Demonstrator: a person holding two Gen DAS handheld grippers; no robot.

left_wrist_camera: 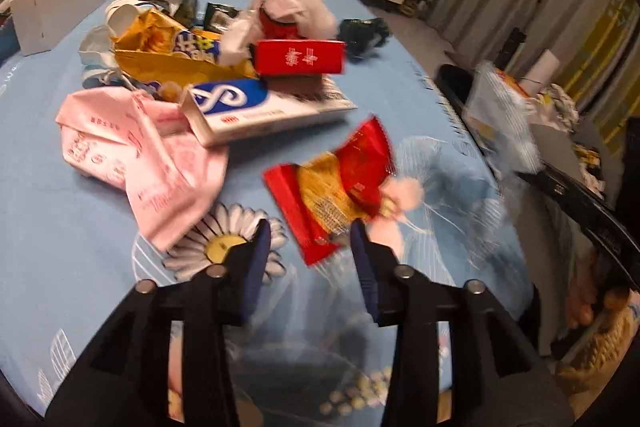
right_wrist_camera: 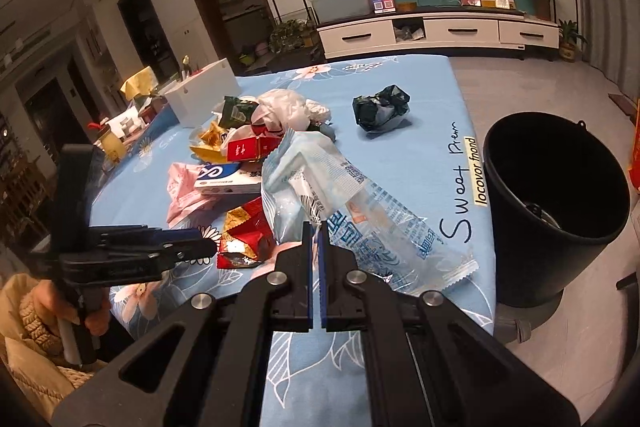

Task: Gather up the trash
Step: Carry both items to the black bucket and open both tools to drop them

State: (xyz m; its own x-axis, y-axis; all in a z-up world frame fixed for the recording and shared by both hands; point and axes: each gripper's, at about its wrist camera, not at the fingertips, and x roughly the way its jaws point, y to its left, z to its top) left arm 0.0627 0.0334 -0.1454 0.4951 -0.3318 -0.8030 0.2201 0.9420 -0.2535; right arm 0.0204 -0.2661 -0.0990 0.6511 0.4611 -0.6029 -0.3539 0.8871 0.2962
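A living room, and a bench (right_wrist_camera: 400, 99) under a blue flowered cloth. My right gripper (right_wrist_camera: 316, 239) has its fingers clenched on a clear blue-printed wrapper (right_wrist_camera: 340, 195), lifted above the cloth. My left gripper (left_wrist_camera: 308, 239) is released, fingers apart just before a red and gold wrapper (left_wrist_camera: 340, 187). Farther lies the trash pile (left_wrist_camera: 224, 67); a black bin (right_wrist_camera: 556, 203) stands beside the bench.

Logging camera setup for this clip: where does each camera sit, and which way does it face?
Left wrist: on the left gripper, looking forward and down over the table at a red wrapper between its open fingers.
Right wrist: on the right gripper, facing the TV wall, shut on a clear plastic bag; a black bin stands right, the left gripper at left.
Shared: red wrapper, pink bag, blue-white box.
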